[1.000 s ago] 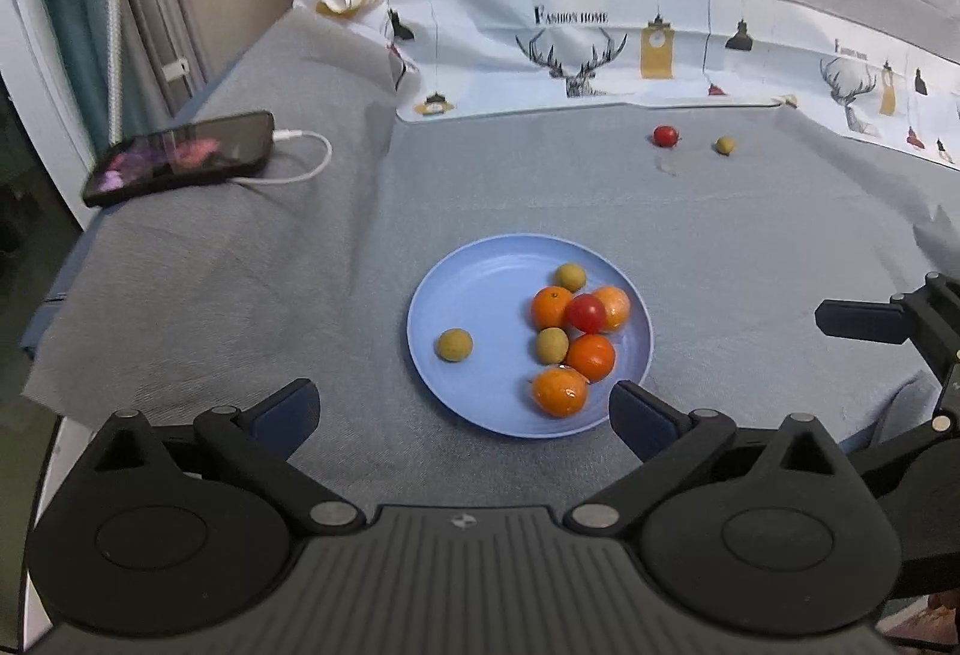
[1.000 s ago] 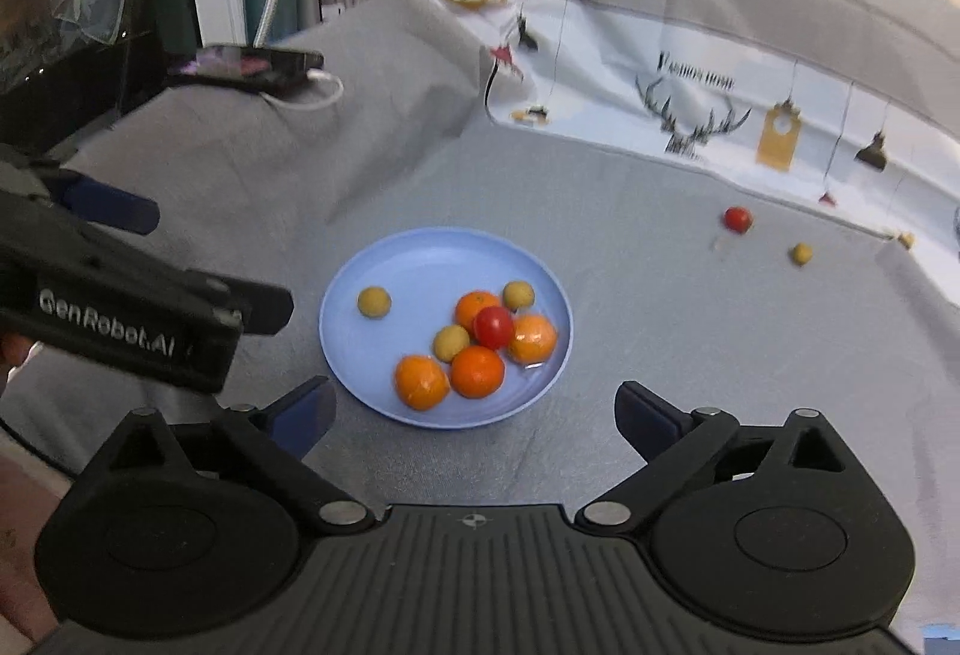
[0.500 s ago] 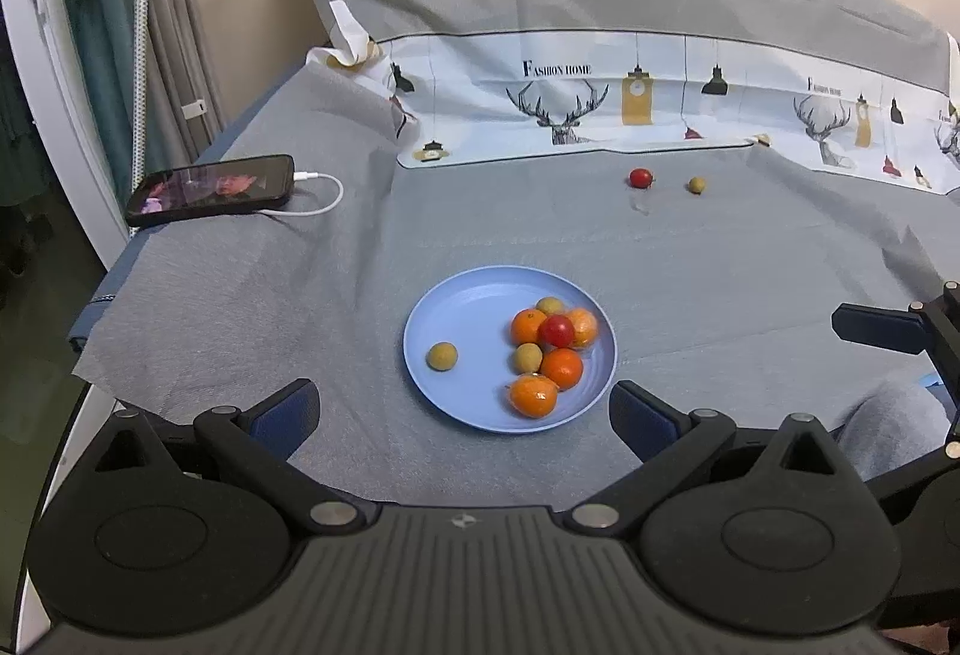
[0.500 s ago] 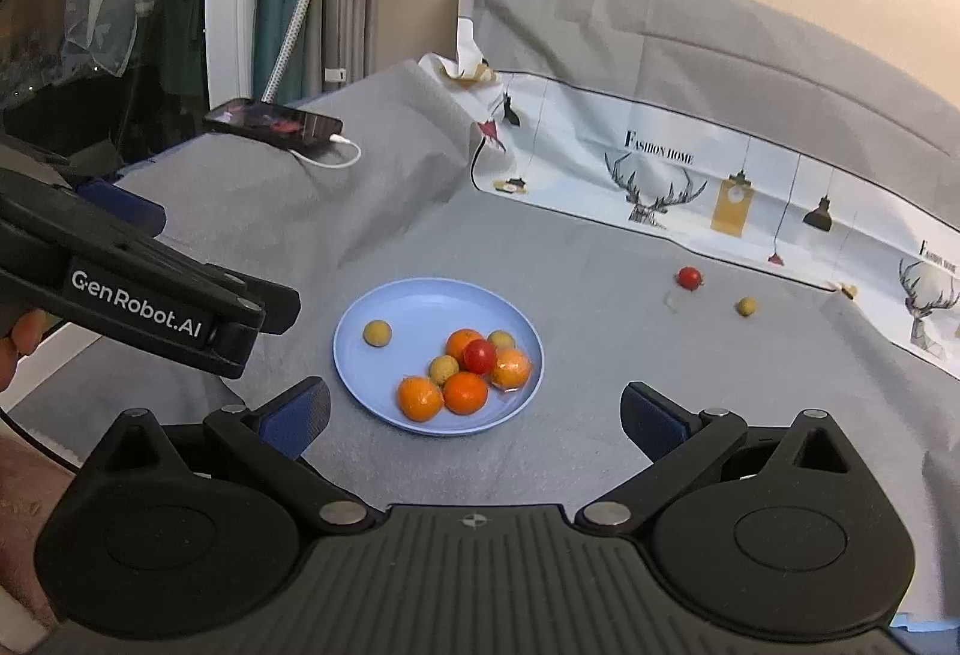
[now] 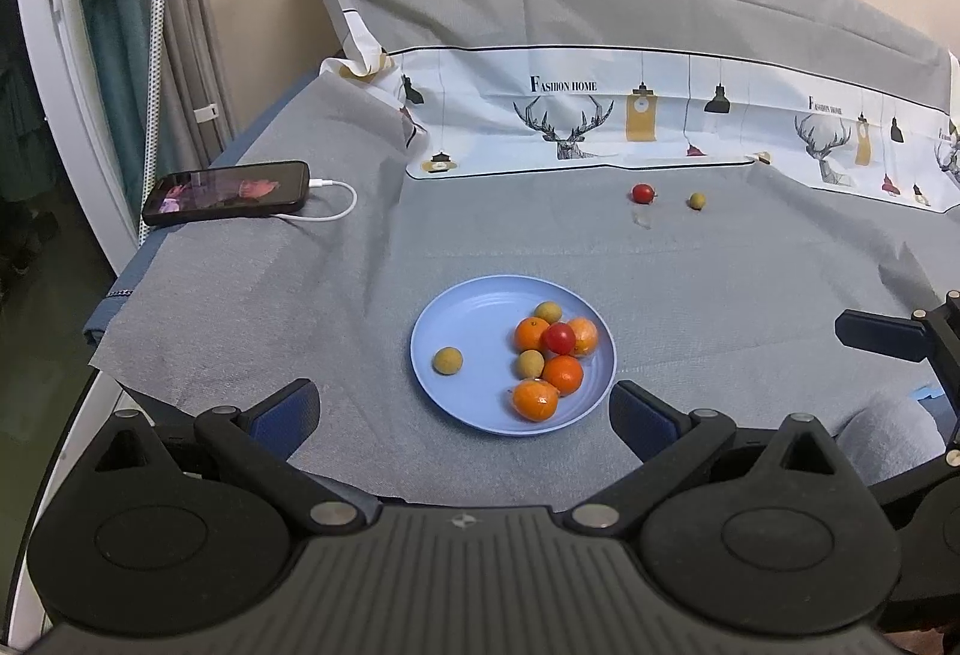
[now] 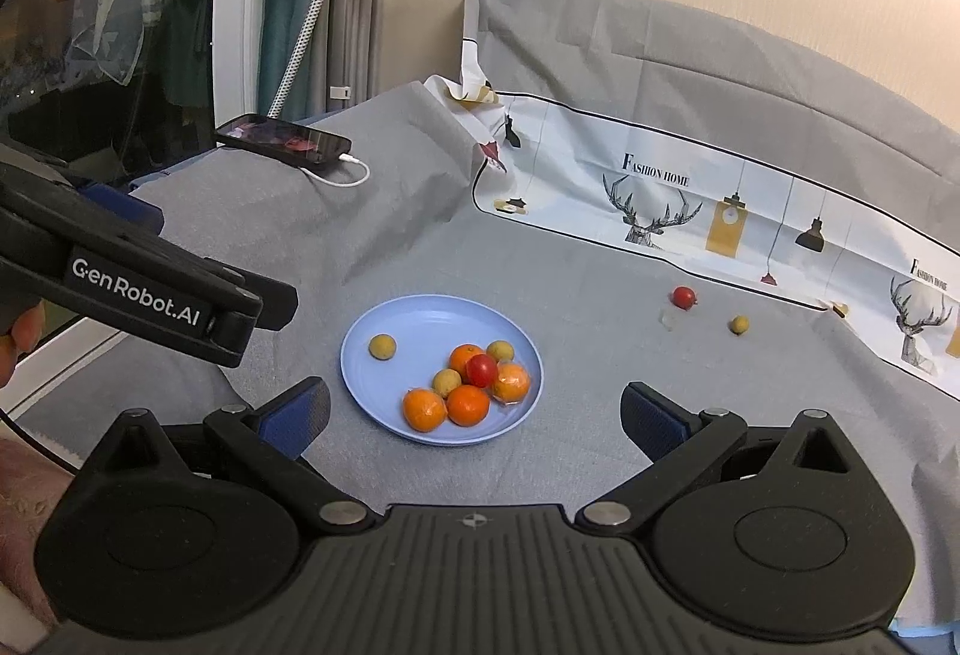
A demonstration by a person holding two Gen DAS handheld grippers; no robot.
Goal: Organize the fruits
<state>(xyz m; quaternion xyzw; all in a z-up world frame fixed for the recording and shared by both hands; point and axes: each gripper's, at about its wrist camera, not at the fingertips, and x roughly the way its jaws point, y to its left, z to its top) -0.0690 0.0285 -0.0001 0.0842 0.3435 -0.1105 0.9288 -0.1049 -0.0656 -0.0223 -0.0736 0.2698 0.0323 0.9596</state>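
A blue plate (image 5: 474, 319) (image 6: 414, 325) lies on the grey cloth and holds several oranges (image 5: 535, 400) (image 6: 425, 409), three longans and one cherry tomato (image 5: 559, 338) (image 6: 481, 370). Farther back, a loose cherry tomato (image 5: 642, 193) (image 6: 683, 296) and a loose longan (image 5: 696, 200) (image 6: 739, 324) rest on the cloth near the printed sheet. My left gripper (image 5: 462, 409) hovers open and empty on the near side of the plate. My right gripper (image 6: 474, 412) is likewise open and empty, just right of the left one.
A phone (image 5: 228, 191) (image 6: 285, 138) on a white cable lies at the far left of the cloth. A deer-print white sheet (image 5: 660, 114) runs along the back. The bed's left edge drops off beside a white rack (image 5: 54, 72).
Both grippers have pulled back and risen from the plate, which now looks smaller and farther off. The fruit has not moved.
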